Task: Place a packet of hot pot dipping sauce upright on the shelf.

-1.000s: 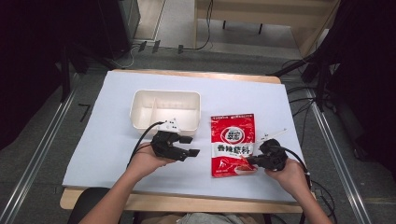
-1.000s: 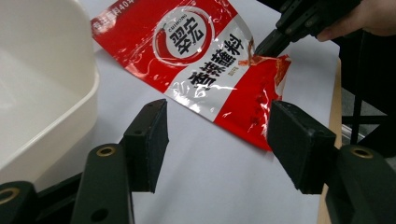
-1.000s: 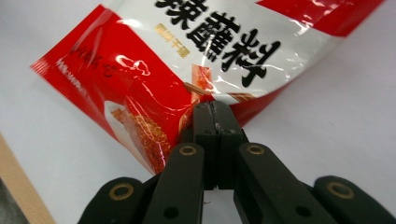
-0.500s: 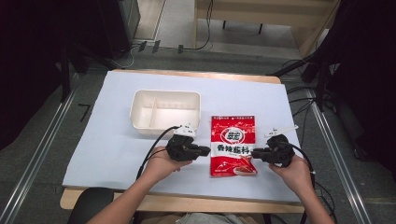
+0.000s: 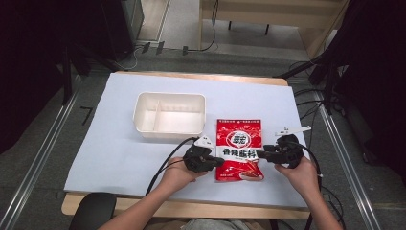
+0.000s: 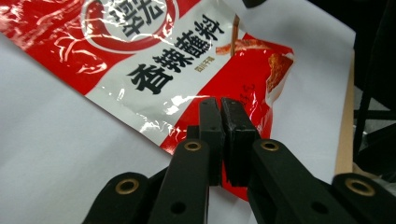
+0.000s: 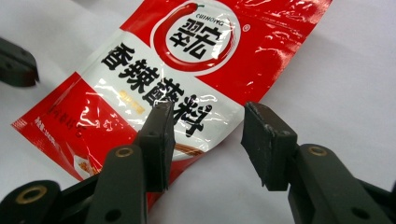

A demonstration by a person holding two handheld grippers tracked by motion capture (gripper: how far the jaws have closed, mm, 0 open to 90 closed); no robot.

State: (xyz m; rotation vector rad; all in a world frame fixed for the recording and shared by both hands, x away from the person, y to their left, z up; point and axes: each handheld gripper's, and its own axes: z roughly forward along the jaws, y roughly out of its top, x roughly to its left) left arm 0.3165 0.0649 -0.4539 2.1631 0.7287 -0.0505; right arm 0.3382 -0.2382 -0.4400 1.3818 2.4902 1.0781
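The glossy red-and-white seasoning pouch [image 5: 239,149] lay flat on the white table cover [image 5: 119,153], long axis running away from the person, between the clenched left gripper [image 6: 220,116] at its near-left edge and the right gripper [image 7: 205,140], whose jaws, just opening, straddled its right edge.

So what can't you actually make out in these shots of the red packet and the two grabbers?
- Red packet: small print under the big characters is too small and glare-blurred, all views.
- Left gripper: jaws shut at the packet's edge; whether they pinch the film is hidden by the jaws themselves.
- White tray: inner near wall hidden by its rim, high view.
- Right gripper: body cut off by the bottom edge, right gripper view.
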